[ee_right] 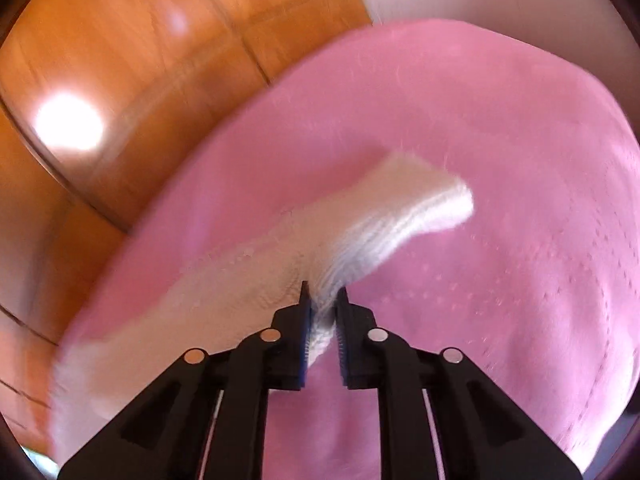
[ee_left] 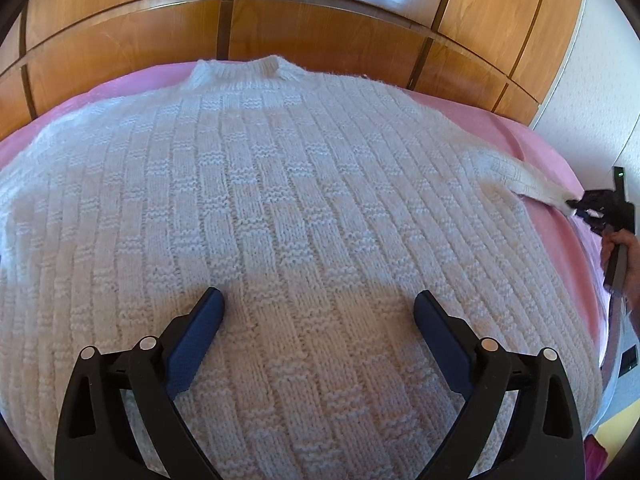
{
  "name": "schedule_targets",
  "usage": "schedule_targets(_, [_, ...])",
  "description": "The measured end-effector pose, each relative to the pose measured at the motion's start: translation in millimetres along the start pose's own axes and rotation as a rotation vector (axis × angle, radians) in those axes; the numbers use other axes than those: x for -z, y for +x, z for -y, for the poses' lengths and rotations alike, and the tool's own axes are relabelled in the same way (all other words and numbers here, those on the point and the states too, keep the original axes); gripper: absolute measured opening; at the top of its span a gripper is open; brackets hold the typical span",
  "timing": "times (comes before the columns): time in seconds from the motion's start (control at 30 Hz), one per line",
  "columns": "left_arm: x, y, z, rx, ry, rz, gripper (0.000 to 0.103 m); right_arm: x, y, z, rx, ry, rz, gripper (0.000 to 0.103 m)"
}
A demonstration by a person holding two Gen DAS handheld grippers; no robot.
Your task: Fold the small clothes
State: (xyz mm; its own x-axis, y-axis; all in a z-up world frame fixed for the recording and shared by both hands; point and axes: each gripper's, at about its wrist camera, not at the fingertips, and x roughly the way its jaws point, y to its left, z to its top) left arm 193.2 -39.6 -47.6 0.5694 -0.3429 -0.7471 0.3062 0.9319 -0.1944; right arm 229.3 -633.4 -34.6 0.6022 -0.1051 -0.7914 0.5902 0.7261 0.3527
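Observation:
A white knitted sweater [ee_left: 280, 208] lies flat on a pink bed cover [ee_left: 500, 128], collar toward the far edge. My left gripper [ee_left: 319, 302] is open and hovers low over the sweater's lower body, holding nothing. My right gripper [ee_right: 323, 294] is shut on the sweater's right sleeve [ee_right: 392, 220] near the cuff; the cuff sticks out beyond the fingers. In the left wrist view the right gripper [ee_left: 576, 206] holds the sleeve [ee_left: 520, 180] stretched out to the right, above the cover. The right wrist view is blurred.
A wooden wardrobe [ee_left: 280, 20] stands right behind the bed. A white wall [ee_left: 592, 92] is at the right. The pink cover [ee_right: 500, 160] spreads out beyond the sleeve. The bed's right edge [ee_left: 608, 320] drops to the floor.

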Motion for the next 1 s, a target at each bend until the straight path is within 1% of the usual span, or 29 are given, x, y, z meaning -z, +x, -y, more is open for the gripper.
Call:
schedule_targets(0.03, [-1,-2,0,-0.005,-0.002,-0.006,0.094,4,-5,1,-0.013,0.007,0.007,0.032])
schedule_targets(0.07, [-1,-6,0,-0.005,-0.004,-0.009,0.094,8,-13,1,-0.039,0.018,0.015,0.05])
schedule_targets(0.1, [1,-15,-2,-0.006,-0.011,-0.005,0.094,13,-22,-1,-0.061,0.016,0.024,0.056])
schedule_targets(0.13, [3,-24,-4,-0.017,-0.018,0.005,0.093,19,-32,-5,-0.079,-0.007,0.031,0.061])
schedule_targets(0.2, [10,-46,-16,-0.057,-0.051,0.037,0.092,37,-51,-21,-0.134,-0.09,0.013,0.062])
schedule_targets(0.27, [21,-75,-39,-0.071,-0.118,0.063,0.092,64,-71,-40,-0.223,-0.186,-0.032,0.063])
schedule_targets(0.3, [30,-93,-53,-0.096,-0.151,0.081,0.092,78,-78,-50,-0.269,-0.227,-0.062,0.063])
schedule_targets(0.33, [37,-105,-62,-0.122,-0.166,0.09,0.091,98,-86,-62,-0.336,-0.273,-0.108,0.063])
schedule_targets(0.4, [53,-127,-79,-0.174,-0.182,0.103,0.091,139,-100,-84,-0.439,-0.358,-0.196,0.062])
schedule_targets(0.43, [64,-140,-89,-0.199,-0.193,0.104,0.091,153,-103,-90,-0.469,-0.383,-0.228,0.062])
schedule_targets(0.47, [73,-148,-96,-0.211,-0.205,0.1,0.091,173,-107,-99,-0.508,-0.412,-0.273,0.061])
schedule_targets(0.5, [83,-155,-102,-0.215,-0.217,0.092,0.085,187,-110,-104,-0.529,-0.432,-0.301,0.061])
schedule_targets(0.53, [96,-161,-109,-0.217,-0.232,0.07,0.081,207,-114,-111,-0.553,-0.462,-0.339,0.06])
schedule_targets(0.6, [116,-165,-118,-0.218,-0.254,0.036,0.077,233,-116,-118,-0.569,-0.495,-0.388,0.057])
schedule_targets(0.63, [128,-166,-122,-0.208,-0.272,0.02,0.072,245,-116,-125,-0.56,-0.518,-0.408,0.053])
schedule_targets(0.67, [136,-166,-124,-0.194,-0.286,0.009,0.07,258,-117,-127,-0.551,-0.537,-0.417,0.046])
schedule_targets(0.7, [143,-167,-123,-0.177,-0.297,0.007,0.065,267,-118,-128,-0.547,-0.547,-0.426,0.042])
schedule_targets(0.73, [150,-169,-121,-0.166,-0.295,0.02,0.049,271,-118,-129,-0.54,-0.556,-0.429,0.028])
schedule_targets(0.77, [154,-170,-120,-0.155,-0.285,0.023,0.034,274,-116,-133,-0.526,-0.569,-0.432,0.012])
schedule_targets(0.8, [156,-170,-118,-0.134,-0.283,0.016,0.013,275,-116,-137,-0.506,-0.582,-0.422,0.012])
schedule_targets(0.83, [155,-170,-117,-0.116,-0.296,0.018,0.009,276,-121,-138,-0.497,-0.596,-0.403,0.01])
schedule_targets(0.9, [155,-176,-114,-0.115,-0.284,0.026,0.007,271,-132,-140,-0.506,-0.604,-0.379,0.009])
schedule_targets(1.0, [160,-193,-116,-0.093,-0.287,0.033,0.006,269,-158,-126,-0.54,-0.623,-0.342,0.008])
